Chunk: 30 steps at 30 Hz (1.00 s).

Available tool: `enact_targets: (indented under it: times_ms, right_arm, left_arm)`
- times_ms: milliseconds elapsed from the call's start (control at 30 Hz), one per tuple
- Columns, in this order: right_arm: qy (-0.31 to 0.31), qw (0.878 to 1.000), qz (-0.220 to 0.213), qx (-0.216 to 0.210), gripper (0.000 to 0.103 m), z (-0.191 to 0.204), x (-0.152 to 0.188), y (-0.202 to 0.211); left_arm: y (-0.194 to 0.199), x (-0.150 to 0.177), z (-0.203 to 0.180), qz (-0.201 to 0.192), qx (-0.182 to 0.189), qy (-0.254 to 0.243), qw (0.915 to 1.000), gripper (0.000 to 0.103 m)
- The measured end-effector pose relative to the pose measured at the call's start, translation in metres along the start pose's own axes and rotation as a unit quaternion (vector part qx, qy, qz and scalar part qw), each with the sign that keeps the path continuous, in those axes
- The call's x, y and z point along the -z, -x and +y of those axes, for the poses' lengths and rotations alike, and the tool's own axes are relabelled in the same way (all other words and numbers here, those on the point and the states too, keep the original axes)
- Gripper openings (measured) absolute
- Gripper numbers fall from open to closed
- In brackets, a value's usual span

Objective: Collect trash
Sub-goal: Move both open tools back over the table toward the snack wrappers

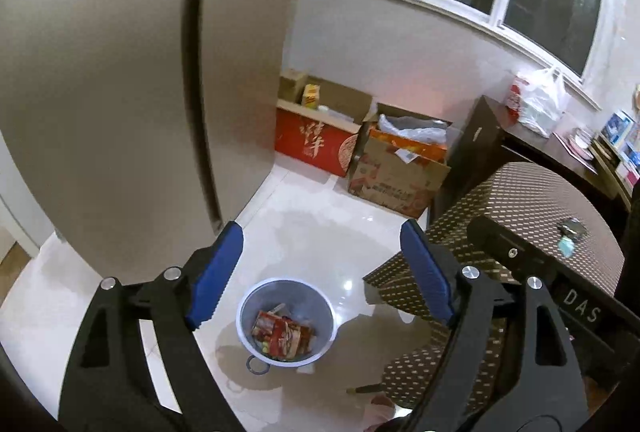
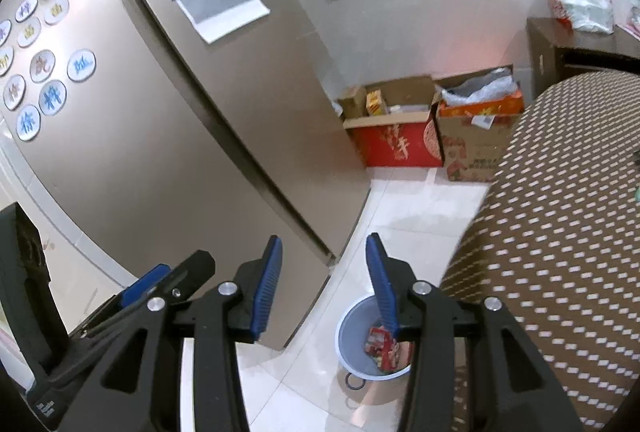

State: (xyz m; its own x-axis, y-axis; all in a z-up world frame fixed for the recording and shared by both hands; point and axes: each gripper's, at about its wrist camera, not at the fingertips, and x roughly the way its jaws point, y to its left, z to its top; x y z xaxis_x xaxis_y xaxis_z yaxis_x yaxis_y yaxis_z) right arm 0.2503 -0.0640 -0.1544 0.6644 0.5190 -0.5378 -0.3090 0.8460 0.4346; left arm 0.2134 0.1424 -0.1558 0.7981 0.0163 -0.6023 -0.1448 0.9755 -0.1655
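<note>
Hovering over the bin with both tools empty

Left tool [image 1: 322, 272] is gaping wide, right tool [image 2: 324, 288] is standing partly open; wrappers [image 1: 282, 338] are lying inside the bin [image 1: 286, 320] on the floor beside the tabletop [image 1: 532, 216].

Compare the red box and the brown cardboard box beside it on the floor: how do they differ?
The red box is red with gold lettering; the brown cardboard box is plain brown with printed sides. The red box holds a yellow carton; the brown cardboard box holds crumpled plastic. Both stand open against the wall.
</note>
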Motion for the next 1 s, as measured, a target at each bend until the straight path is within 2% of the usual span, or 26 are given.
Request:
enact_targets:
  times_ms: [267,500,667,833,967,1000]
  right_arm:
    - [-0.009,0.999,-0.040,0.027,0.049,-0.041,-0.012,0.067]
    - [-0.041,0.992,-0.062,0.099,0.050,-0.118,-0.021,0.123]
    - [-0.066,0.984,-0.066,0.154,0.050,-0.177,-0.022,0.152]
    - [-0.095,0.974,-0.060,0.195,0.050,-0.233,-0.021,0.172]
    - [-0.111,0.969,-0.057,0.213,0.050,-0.264,-0.020,0.182]
    - [-0.114,0.968,-0.057,0.217,0.050,-0.272,-0.021,0.184]
  left_arm:
    - [0.019,-0.004,-0.064,-0.009,0.024,-0.046,0.9986,0.082]
    - [0.014,0.001,-0.143,0.004,0.063,-0.100,0.9930,0.082]
    - [-0.004,0.008,-0.201,0.027,0.106,-0.143,0.9837,0.082]
    - [-0.029,0.014,-0.261,0.053,0.148,-0.189,0.9694,0.082]
    - [-0.047,0.022,-0.304,0.067,0.176,-0.216,0.9580,0.082]
    - [-0.054,0.025,-0.317,0.072,0.185,-0.231,0.9527,0.082]
